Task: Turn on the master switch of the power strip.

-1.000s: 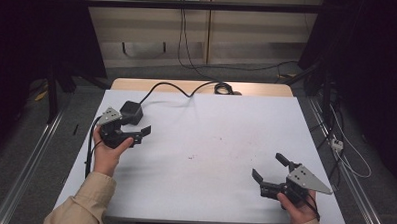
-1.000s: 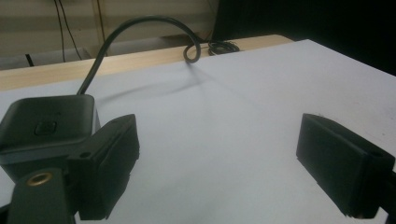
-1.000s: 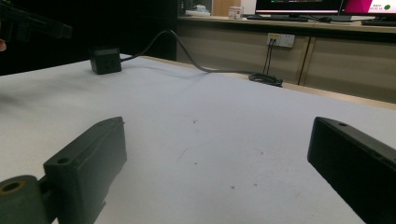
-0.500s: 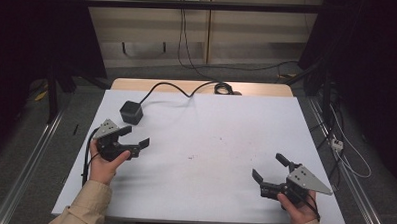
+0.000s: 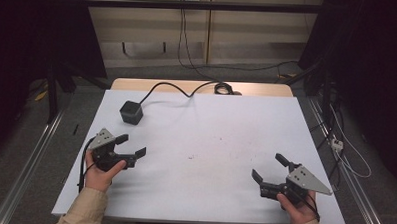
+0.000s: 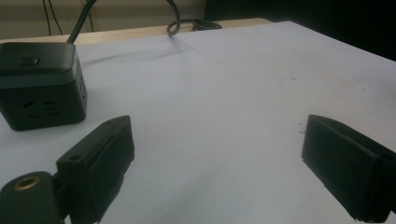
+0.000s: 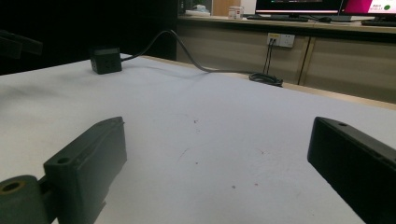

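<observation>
Left hand-held gripper [image 5: 133, 146]: I've got it low over the white tabletop [image 5: 211, 122] at the left edge, jaws spread wide, gripping nothing.
Cube power strip [image 5: 131, 111]: black, sitting on the tabletop just beyond my left hand-held gripper, not touching; its cable [image 5: 177, 86] snakes to the far edge.
Right hand-held gripper [image 5: 269, 167]: near right corner, jaws gaping too, empty.

Black socket cube [image 5: 131, 112] with black cable [image 5: 173, 87], white bench [image 5: 216, 127], black tools with grey plates.
</observation>
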The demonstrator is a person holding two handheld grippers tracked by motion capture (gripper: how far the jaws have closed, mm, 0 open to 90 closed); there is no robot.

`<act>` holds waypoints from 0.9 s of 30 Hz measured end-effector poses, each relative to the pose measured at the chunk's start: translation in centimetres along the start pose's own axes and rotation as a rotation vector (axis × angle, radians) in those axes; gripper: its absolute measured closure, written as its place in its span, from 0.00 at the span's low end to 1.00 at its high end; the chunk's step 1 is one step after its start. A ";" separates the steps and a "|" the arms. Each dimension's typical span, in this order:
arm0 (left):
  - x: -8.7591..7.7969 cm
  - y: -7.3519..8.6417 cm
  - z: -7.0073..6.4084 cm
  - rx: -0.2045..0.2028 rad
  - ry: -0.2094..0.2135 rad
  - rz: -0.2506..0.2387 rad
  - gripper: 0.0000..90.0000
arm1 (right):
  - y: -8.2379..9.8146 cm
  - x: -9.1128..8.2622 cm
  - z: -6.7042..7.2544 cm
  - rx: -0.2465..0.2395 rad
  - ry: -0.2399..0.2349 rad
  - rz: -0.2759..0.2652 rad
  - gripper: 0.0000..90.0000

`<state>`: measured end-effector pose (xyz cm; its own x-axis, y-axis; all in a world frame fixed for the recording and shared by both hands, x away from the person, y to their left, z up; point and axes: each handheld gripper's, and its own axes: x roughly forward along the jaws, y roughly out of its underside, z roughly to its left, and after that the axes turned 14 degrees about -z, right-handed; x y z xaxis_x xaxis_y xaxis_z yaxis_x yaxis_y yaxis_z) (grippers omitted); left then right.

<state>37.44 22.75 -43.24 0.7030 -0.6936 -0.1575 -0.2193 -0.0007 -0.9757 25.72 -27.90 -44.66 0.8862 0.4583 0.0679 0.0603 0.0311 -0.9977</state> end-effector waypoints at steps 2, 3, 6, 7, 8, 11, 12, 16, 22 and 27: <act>-0.1 0.2 -0.1 -0.002 0.001 0.000 0.10 | 0.0 0.0 0.0 0.000 -0.001 0.000 0.04; -0.2 0.2 -0.1 0.001 0.001 0.004 0.10 | 0.0 0.0 0.0 0.000 -0.002 -0.002 0.04; -0.5 0.4 -0.2 0.005 0.000 0.006 0.10 | 0.0 0.0 0.0 0.001 -0.002 0.000 0.04; -0.5 0.4 -0.2 0.008 0.000 0.006 0.10 | 0.0 0.0 0.0 0.002 -0.002 -0.001 0.04; -0.6 0.4 -0.3 0.007 0.000 0.005 0.10 | 0.0 0.0 0.0 0.001 -0.003 -0.001 0.04; -0.8 0.6 -0.4 0.012 -0.002 0.009 0.10 | 0.0 0.0 0.0 0.004 -0.002 0.001 0.04; -0.9 0.7 -0.4 0.003 -0.003 0.007 0.10 | 0.0 0.0 0.0 0.005 -0.005 0.002 0.04; -1.1 1.0 -0.6 0.003 0.002 0.013 0.10 | 0.0 0.0 0.0 0.004 -0.004 0.002 0.04; -1.6 1.3 -0.8 0.013 0.011 0.026 0.10 | 0.1 -0.1 -0.1 0.008 0.000 0.006 0.04; -1.9 1.5 -1.0 0.011 0.010 0.023 0.10 | 0.1 -0.1 -0.1 0.009 -0.001 0.008 0.04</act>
<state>35.09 23.39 -44.28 0.6910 -0.7006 -0.1783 -0.2276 0.0233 -0.9735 25.68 -28.00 -44.76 0.8860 0.4598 0.0598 0.0489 0.0355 -0.9982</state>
